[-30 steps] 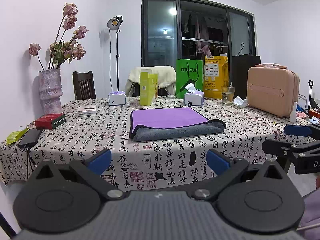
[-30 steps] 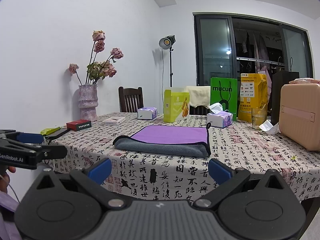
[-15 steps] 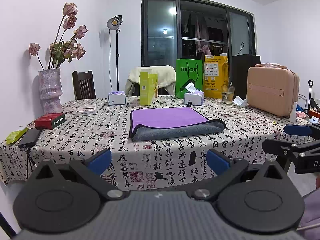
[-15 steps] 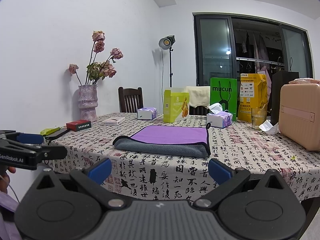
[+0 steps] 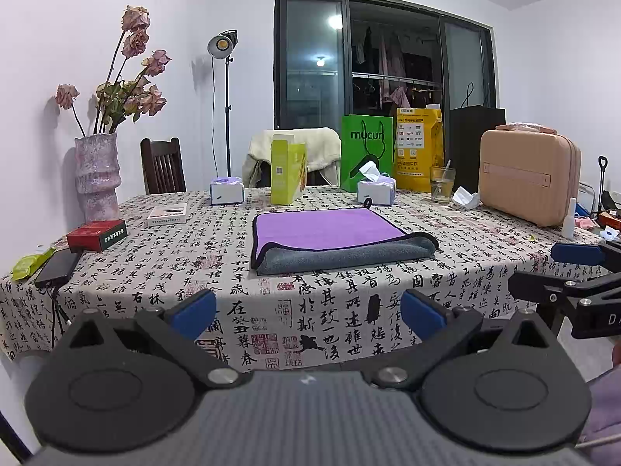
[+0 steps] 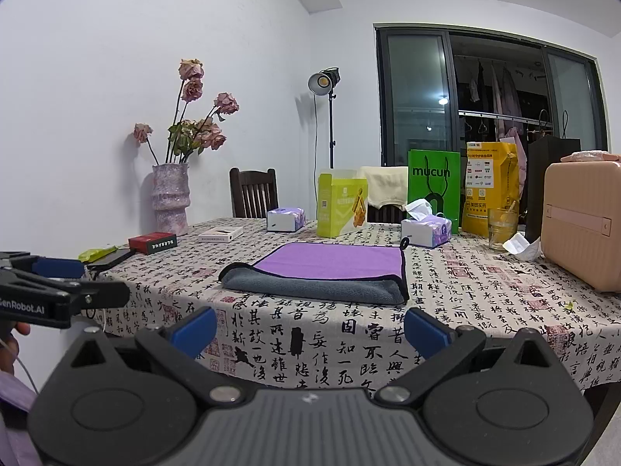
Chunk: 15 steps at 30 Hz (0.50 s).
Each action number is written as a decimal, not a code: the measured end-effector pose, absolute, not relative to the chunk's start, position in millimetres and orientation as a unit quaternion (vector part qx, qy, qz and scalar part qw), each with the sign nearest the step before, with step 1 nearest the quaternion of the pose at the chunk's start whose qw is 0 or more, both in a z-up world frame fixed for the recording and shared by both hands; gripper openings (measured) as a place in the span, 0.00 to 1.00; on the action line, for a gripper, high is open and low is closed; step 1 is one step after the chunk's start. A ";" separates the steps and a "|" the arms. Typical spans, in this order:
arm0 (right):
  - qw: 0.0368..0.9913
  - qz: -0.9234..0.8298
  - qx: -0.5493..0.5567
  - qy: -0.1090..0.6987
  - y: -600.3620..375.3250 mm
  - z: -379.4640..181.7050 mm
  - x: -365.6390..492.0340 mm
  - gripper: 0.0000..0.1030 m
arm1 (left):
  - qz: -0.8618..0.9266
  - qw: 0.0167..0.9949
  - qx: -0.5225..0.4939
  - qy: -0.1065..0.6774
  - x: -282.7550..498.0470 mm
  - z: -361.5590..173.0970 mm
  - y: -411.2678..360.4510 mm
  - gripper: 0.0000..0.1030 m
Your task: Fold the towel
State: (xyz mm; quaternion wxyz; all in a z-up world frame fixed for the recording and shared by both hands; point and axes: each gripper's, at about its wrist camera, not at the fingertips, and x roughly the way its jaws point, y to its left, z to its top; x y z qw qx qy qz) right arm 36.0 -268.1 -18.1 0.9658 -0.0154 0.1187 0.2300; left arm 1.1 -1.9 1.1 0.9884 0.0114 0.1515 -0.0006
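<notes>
1. Nothing differs from a second ago — your grippers and the folded towel [image 5: 333,239] sit as before.
2. Your left gripper [image 5: 308,310] and right gripper [image 6: 310,326] gape wide, empty — towel ahead, well apart.

Premises: a home dining room. A table [image 5: 116,272] under a calligraphy-print cloth stands centrally. At its left edge, a vase of dried roses [image 5: 97,174]; behind it, a wooden chair [image 5: 162,165], a studio lamp [image 5: 222,44] and a glass door onto hung laundry [image 5: 388,77].
</notes>
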 end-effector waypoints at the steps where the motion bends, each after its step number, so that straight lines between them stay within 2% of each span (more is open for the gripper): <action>1: 0.966 0.230 -0.015 0.119 -268.3 -18.1 36.3 1.00 | 0.000 0.988 0.012 0.152 1.1 1.0 -1.9 1.00; 15: 0.966 0.231 -0.015 0.119 -268.1 -18.1 36.5 1.00 | -0.002 0.988 0.012 0.153 2.3 1.1 -2.3 1.00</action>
